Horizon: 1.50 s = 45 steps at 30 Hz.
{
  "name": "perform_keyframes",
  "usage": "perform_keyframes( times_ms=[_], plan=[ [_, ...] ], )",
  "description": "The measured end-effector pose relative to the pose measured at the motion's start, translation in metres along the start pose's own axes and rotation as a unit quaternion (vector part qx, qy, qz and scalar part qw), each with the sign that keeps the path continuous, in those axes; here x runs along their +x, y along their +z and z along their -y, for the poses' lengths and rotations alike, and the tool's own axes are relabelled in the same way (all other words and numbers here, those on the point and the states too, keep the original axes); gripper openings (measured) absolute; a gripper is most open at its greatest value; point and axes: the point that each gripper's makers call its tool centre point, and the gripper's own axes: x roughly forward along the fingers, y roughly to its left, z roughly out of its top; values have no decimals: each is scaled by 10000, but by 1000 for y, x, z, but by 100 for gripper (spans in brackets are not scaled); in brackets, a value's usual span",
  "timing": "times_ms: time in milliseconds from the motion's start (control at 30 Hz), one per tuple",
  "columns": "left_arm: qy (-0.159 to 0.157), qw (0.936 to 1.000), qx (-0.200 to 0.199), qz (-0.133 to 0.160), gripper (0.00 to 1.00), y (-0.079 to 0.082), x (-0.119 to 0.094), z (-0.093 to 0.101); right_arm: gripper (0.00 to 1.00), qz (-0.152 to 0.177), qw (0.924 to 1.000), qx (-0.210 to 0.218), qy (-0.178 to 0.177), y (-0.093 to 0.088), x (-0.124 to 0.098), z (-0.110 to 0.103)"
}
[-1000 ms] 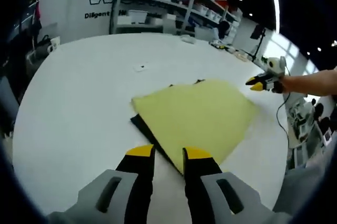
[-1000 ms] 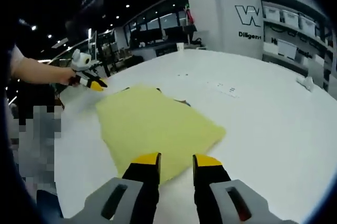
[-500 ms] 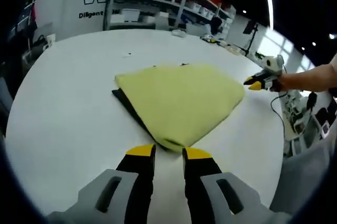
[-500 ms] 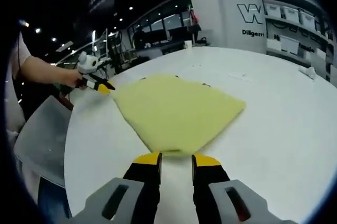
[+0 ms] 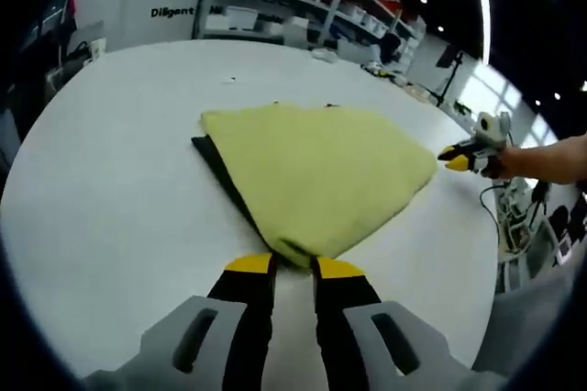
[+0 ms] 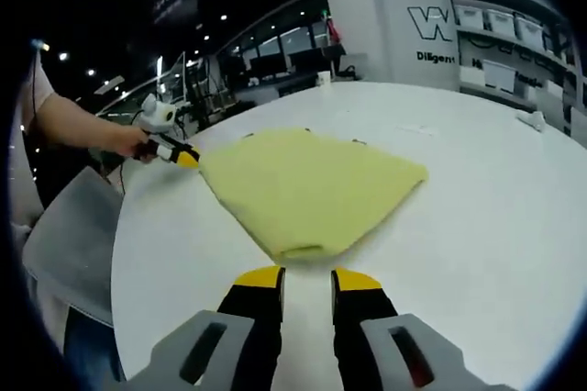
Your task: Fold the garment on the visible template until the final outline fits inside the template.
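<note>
Both tongs stand with jaws narrowly apart and grip nothing, the left tongs [image 5: 292, 267] just short of one corner of the folded yellow garment [image 5: 316, 175], the right tongs [image 6: 307, 274] just short of the opposite corner. Garment lies mid-tabletop [image 5: 110, 180]. A dark template [image 5: 215, 166] edge shows along the garment in the left gripper view; the right gripper view shows none.

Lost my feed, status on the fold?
Both tongs open, holding nothing. Yellow folded cloth garment flat on black template, near corner overhanging. White table unobstructed.
</note>
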Motion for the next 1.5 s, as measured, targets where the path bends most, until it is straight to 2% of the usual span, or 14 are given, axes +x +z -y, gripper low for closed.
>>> perform_keyframes(
  times_ms=[167, 367, 400, 533, 733, 867, 967, 1067, 1133, 1267, 1333, 1400, 1500],
  plan=[
    [-32, 9999, 136, 27, 2, 1, -2, 1, 12, -49, 10000, -23, 21, -2, 5, -2],
    [-117, 9988, 460, 96, 0, 6, -6, 5, 12, -114, 9999, -37, 58, -3, 10, -4],
    [-104, 9978, 649, 53, 0, 6, -6, 5, 12, -125, 9999, -38, 53, -3, 11, -3],
    [-148, 9977, 662, 36, 0, 5, -7, 6, 13, -127, 9999, 0, -14, -2, 15, 3],
    [-165, 9971, 739, 22, 0, 5, -8, 7, 17, -219, 9997, -74, 85, -1, 21, 2],
    [-170, 9972, 732, 25, 0, 5, -8, 8, 21, -166, 9998, -117, 83, 5, 23, 4],
    [-170, 9972, 722, 32, 0, 5, -7, 9, 21, -43, 9997, -88, 236, 11, 25, -1],
    [-162, 9973, 714, 43, 0, 6, -7, 8, 17, -55, 9993, -173, 333, 11, 24, -4],
    [-161, 9972, 723, 40, 0, 6, -7, 8, 15, -57, 9991, -81, 411, 10, 24, -3],
    [-146, 9971, 744, 15, 0, 6, -6, 6, 2, -238, 9974, -186, 661, 5, 26, -11],
    [-135, 9972, 740, 5, 0, 6, -6, 5, 3, -310, 9974, -197, 619, 2, 27, -9],
    [-135, 9971, 751, 6, 0, 7, -6, 5, 3, -152, 9977, -152, 644, 8, 28, -9],
    [-137, 9970, 758, -13, 0, 7, -5, 5, 2, -247, 9977, -211, 592, 6, 32, -7]
  ],
)
